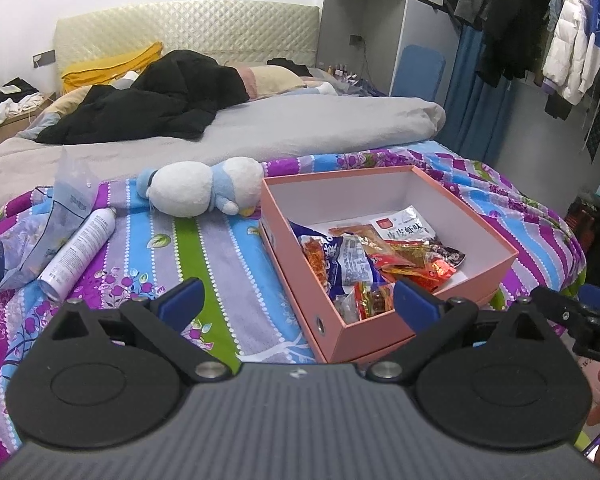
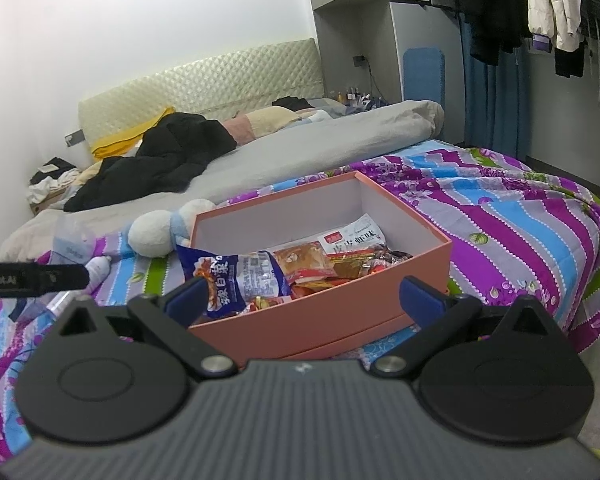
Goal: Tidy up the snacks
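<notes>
on the striped bedspread [image 1: 204, 248], the pink box [image 1: 380, 332] of snacks [image 1: 352, 260] runs lengthwise toward the headboard, both grippers spread, empty.

Both wrist views: we look low across the bed [image 1: 260, 132] toward the headboard, close behind the shared pink box [image 1: 380, 336].

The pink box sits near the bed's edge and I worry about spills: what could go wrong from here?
1. The pink box rests on a soft striped blanket near the bed's end; a push from either open gripper might tip or slide it.
2. The blue snack bag pokes above the box's near corner, so it could snag and fall out.
3. The spray can lies on its side and may roll if bumped.
</notes>
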Demonstrator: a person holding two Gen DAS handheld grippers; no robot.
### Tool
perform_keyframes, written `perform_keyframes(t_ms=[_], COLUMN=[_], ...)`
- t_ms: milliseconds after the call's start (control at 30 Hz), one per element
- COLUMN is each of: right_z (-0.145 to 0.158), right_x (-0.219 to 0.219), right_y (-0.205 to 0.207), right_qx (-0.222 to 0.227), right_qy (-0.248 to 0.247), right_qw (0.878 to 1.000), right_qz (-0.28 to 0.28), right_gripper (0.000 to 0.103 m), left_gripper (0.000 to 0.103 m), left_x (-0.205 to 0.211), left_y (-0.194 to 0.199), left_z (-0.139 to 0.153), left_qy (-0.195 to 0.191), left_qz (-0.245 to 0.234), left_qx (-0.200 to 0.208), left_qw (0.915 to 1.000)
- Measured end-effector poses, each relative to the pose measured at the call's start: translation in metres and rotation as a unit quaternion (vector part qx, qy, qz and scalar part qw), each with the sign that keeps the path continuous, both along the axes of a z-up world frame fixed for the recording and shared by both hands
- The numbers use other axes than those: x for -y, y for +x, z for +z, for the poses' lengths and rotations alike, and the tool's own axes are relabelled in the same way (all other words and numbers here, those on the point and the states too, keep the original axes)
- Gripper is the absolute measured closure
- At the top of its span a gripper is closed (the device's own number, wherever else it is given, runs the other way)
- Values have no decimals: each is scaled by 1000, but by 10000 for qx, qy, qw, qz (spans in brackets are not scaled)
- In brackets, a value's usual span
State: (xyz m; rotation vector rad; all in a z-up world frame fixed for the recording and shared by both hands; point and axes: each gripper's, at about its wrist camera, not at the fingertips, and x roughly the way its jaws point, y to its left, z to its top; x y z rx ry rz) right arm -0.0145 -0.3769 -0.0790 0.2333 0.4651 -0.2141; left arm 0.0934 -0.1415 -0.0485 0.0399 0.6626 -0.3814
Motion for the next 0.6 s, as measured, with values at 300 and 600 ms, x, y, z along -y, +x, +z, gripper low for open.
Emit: perform_keyframes(t_ms=[300,600], right_z=[2,3], right_x=[-1,-2], right_y=[-1,-2], right_qx=[52,61], right_qy=[-28,-41], right_qw=[10000,10000], right_qz=[20,30], right_gripper=[0,0], left_gripper=[1,1], left_x=[-2,-3], left_y=[-2,-4], left_z=[5,11], left_qy=[-30,-46], left_qz=[44,45], left_qx=[35,65], left_qw=[10000,10000])
